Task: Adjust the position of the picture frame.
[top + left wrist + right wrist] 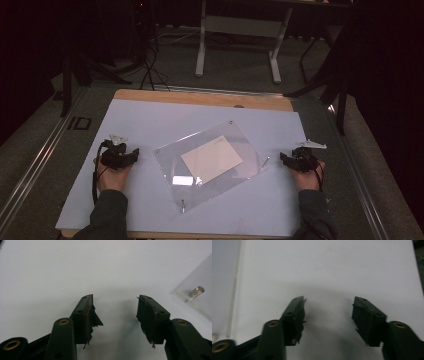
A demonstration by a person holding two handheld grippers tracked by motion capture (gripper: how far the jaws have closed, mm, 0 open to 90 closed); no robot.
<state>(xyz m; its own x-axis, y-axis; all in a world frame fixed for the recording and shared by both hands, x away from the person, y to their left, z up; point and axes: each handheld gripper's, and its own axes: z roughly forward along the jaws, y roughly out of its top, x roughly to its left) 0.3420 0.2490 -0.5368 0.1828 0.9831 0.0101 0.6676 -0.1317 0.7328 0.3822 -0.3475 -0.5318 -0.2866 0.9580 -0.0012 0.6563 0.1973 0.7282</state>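
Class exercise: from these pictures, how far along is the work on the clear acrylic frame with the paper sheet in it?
Done: the paper sheet lies inside the clear frame, which sits flat and askew on the white mat. In hand: nothing; the left gripper and right gripper rest open either side, apart from it. Left: any handling of the frame.

Dim room, grey carpet [240, 70], white-legged desk frame [239, 30] behind.

Worktop [150, 96] of pale wood, covered almost wholly by a white board [145, 125]; a strip of wood shows along the far edge. At the board's middle lies a clear acrylic frame [172, 157], turned askew, enclosing a cream sheet [211, 159], with small metal standoffs [183, 206] at its corners.
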